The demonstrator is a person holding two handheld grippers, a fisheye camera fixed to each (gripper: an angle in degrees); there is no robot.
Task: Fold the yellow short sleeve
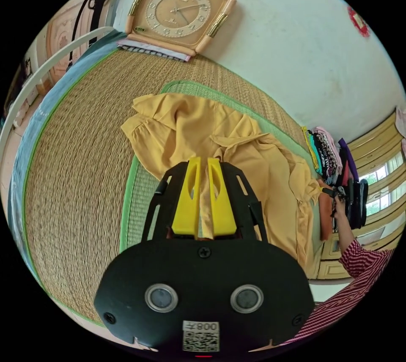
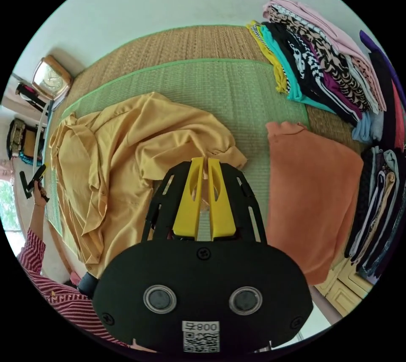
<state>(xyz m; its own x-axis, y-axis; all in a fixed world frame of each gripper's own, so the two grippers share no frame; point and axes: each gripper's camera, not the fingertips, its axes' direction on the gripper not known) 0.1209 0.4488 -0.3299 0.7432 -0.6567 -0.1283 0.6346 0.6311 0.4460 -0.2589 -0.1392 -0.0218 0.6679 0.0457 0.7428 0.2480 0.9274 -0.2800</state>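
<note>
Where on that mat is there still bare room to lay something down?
Bare green mat lies between the yellow shirt and the orange garment, running up to the clothes stack. Bare woven straw mat lies between the shirt and the clock. It is crowded around the stack and orange garment.

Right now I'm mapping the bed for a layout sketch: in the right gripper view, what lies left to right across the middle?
Yellow shirt → bare green mat → folded orange garment → stacked folded clothes.
</note>
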